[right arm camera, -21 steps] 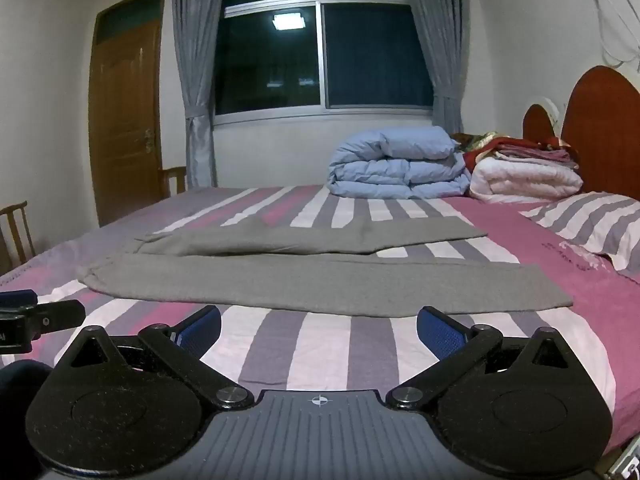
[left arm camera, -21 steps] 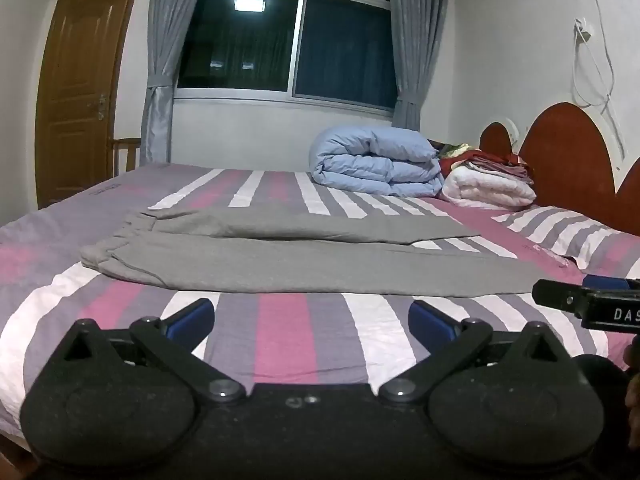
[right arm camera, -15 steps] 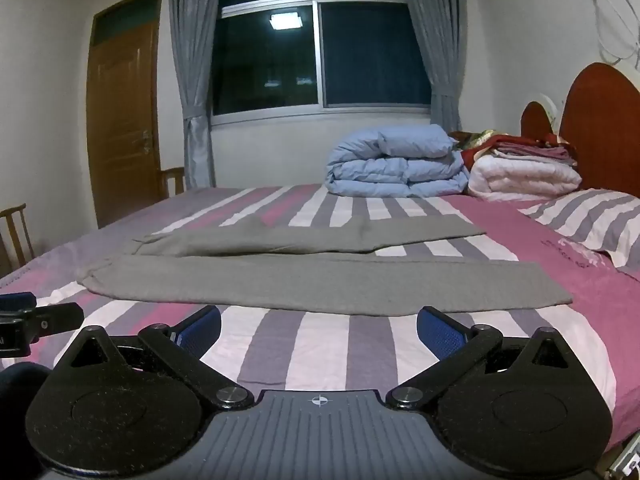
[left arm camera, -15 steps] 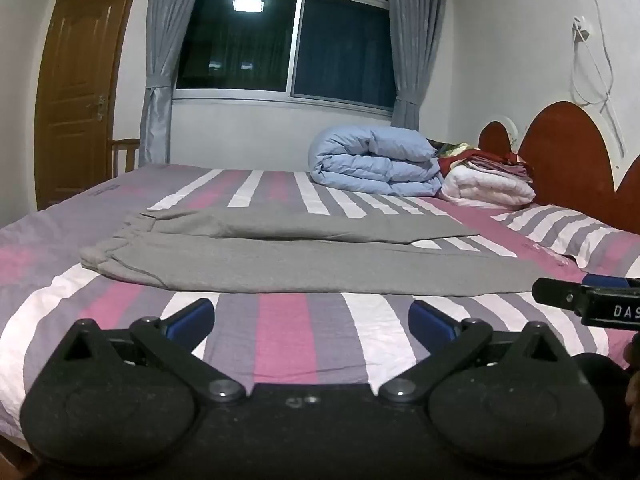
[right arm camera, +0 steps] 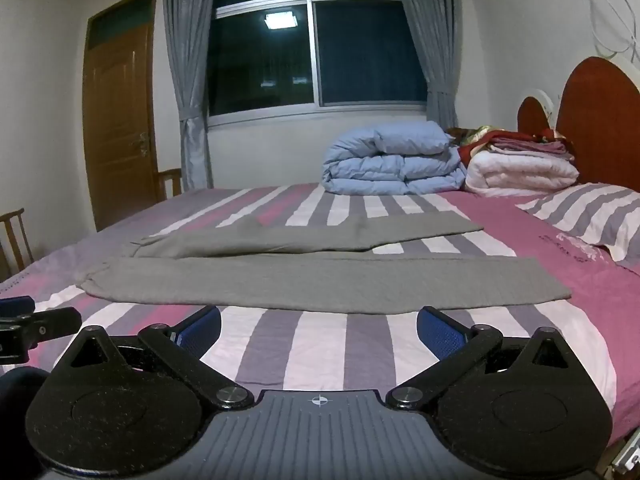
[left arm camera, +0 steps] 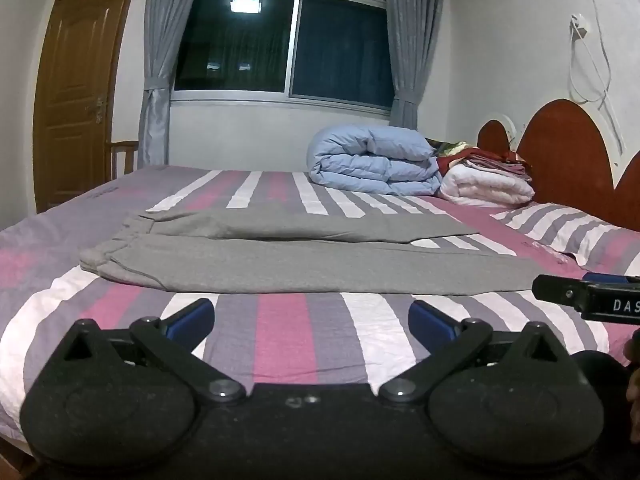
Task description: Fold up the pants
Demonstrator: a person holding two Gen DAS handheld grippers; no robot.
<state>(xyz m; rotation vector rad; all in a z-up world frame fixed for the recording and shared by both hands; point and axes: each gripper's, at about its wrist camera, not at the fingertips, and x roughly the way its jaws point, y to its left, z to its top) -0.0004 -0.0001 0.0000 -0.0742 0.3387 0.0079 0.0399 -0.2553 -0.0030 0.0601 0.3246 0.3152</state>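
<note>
Left wrist view: pants [left arm camera: 304, 264] lie unfolded on the bed [left arm camera: 312, 332], both grippers' jaws spread empty, folding not begun

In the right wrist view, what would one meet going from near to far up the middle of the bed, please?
right gripper → bare striped bedsheet → near leg of the grey pants → far leg → folded blue duvet → window.
</note>
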